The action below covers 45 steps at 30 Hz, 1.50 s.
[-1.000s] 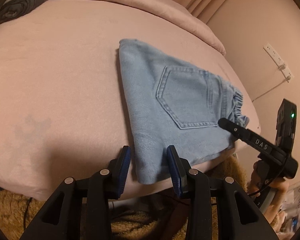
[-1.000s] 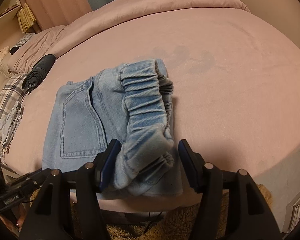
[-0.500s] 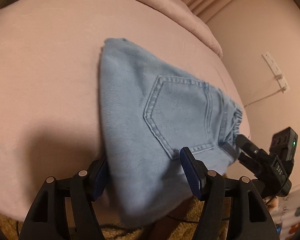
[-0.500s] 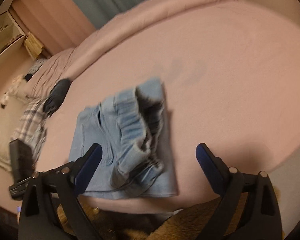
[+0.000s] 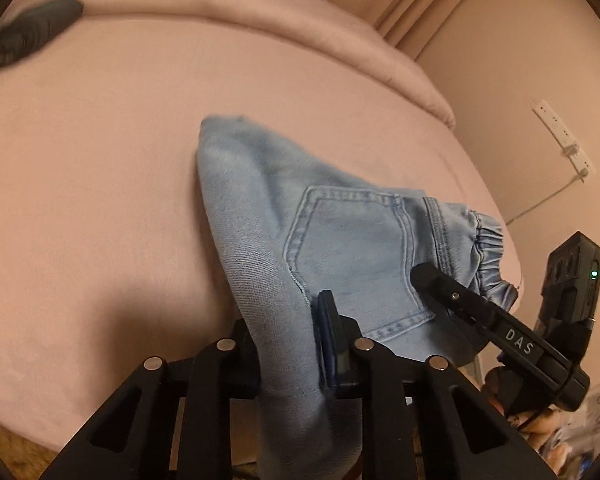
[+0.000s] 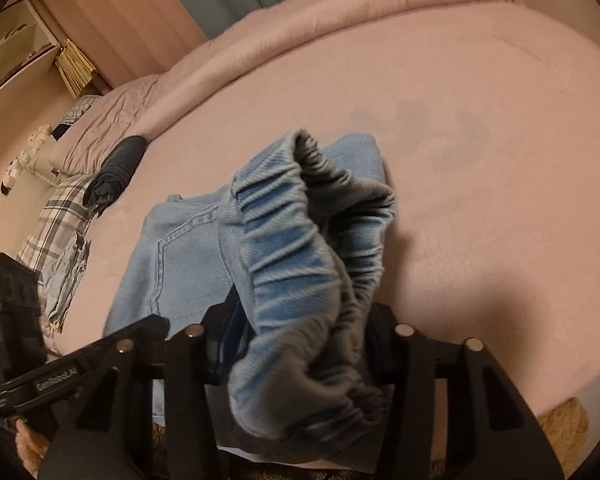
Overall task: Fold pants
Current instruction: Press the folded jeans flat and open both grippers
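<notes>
Light blue denim pants (image 5: 340, 236) lie folded on the pink bed (image 5: 100, 200), back pocket up, near the front edge. My left gripper (image 5: 288, 344) is shut on the pants' folded leg-side edge, lifting it. My right gripper (image 6: 296, 344) is shut on the elastic waistband (image 6: 300, 240), which bunches between the jaws. The right gripper also shows in the left wrist view (image 5: 480, 312), at the waistband end. The left gripper shows at the lower left of the right wrist view (image 6: 60, 376).
A dark rolled item (image 6: 116, 168) and plaid cloth (image 6: 56, 224) lie at the bed's far left. A rolled pink duvet (image 6: 340, 12) lines the back. A wall with a power strip (image 5: 564, 136) stands right of the bed. Brown fluffy rug (image 6: 560, 440) below.
Both grippers have closed on the pants: the left on the leg-side edge, the right on the waistband. Both ends are now raised off the bed.
</notes>
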Each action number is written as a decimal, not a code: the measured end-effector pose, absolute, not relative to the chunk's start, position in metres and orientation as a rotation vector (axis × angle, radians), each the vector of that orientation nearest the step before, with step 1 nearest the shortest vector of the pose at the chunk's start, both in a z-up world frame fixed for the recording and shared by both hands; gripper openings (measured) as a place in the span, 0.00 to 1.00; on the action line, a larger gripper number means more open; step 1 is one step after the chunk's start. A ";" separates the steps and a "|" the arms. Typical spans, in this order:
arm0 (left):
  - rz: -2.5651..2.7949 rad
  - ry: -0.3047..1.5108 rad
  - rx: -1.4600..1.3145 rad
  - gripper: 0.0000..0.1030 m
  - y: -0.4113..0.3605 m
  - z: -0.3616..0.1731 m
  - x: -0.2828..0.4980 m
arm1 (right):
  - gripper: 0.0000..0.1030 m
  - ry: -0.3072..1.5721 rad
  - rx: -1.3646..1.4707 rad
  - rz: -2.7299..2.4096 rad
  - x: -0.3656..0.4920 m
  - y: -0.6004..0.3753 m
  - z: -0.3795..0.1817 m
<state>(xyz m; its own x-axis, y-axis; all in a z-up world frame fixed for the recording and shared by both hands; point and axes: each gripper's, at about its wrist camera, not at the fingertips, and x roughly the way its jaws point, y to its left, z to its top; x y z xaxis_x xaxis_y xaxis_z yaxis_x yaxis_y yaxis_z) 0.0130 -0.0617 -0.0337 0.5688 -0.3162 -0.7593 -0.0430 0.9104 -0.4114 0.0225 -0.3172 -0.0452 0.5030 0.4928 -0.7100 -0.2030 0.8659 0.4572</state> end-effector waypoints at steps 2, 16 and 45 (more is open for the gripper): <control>-0.143 0.911 -0.371 0.20 -0.058 -0.015 0.017 | 0.46 0.917 0.326 0.455 0.023 -0.313 -0.028; -0.006 0.986 -0.351 0.22 -0.030 -0.055 0.077 | 0.49 0.986 0.292 0.455 0.099 -0.272 -0.050; 0.187 0.700 -0.157 0.99 -0.076 0.033 -0.015 | 0.98 0.666 0.149 0.328 0.010 -0.303 0.048</control>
